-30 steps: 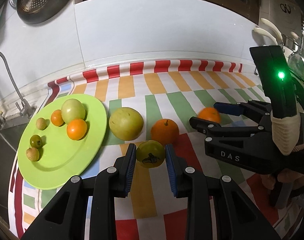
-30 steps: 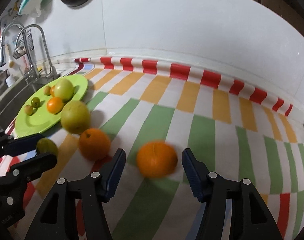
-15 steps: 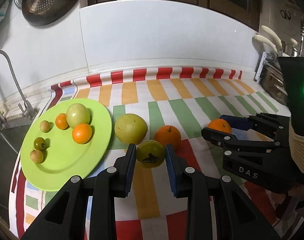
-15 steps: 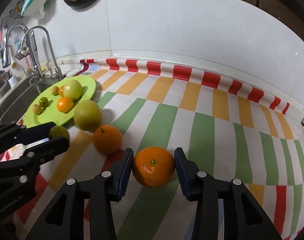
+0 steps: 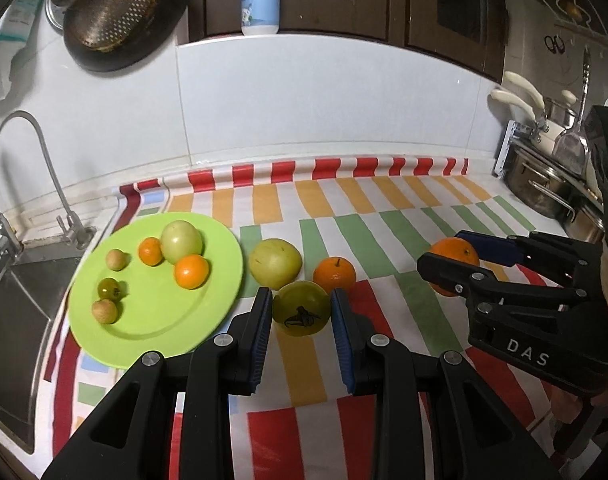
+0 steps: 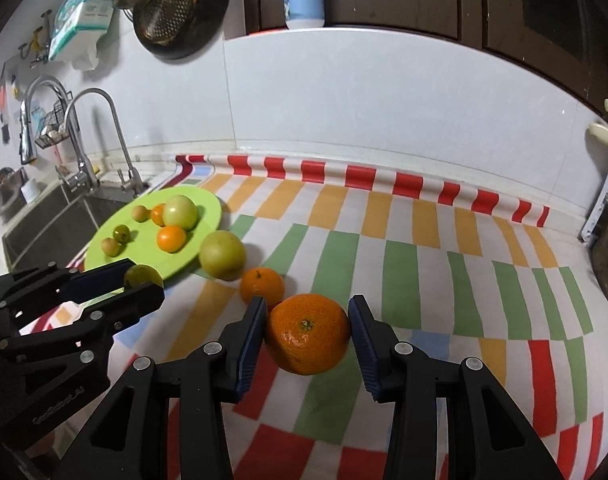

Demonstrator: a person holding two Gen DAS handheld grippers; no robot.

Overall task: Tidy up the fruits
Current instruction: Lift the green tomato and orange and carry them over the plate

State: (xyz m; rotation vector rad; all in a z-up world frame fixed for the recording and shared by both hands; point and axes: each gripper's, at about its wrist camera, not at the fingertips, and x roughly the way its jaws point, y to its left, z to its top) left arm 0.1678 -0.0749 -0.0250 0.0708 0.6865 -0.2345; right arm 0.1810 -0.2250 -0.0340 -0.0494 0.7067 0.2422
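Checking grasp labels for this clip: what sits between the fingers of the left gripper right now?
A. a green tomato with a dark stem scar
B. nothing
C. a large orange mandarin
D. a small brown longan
A: in the left wrist view the left gripper has its blue pads on either side of the round green tomato, while the large orange mandarin sits in the right gripper.

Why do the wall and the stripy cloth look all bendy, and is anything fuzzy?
In both wrist views the fisheye lens curves straight lines, so the stripy cloth and wall bow. In the left wrist view the green plate has a slightly smeared edge; in the right wrist view the big orange looks sharp.
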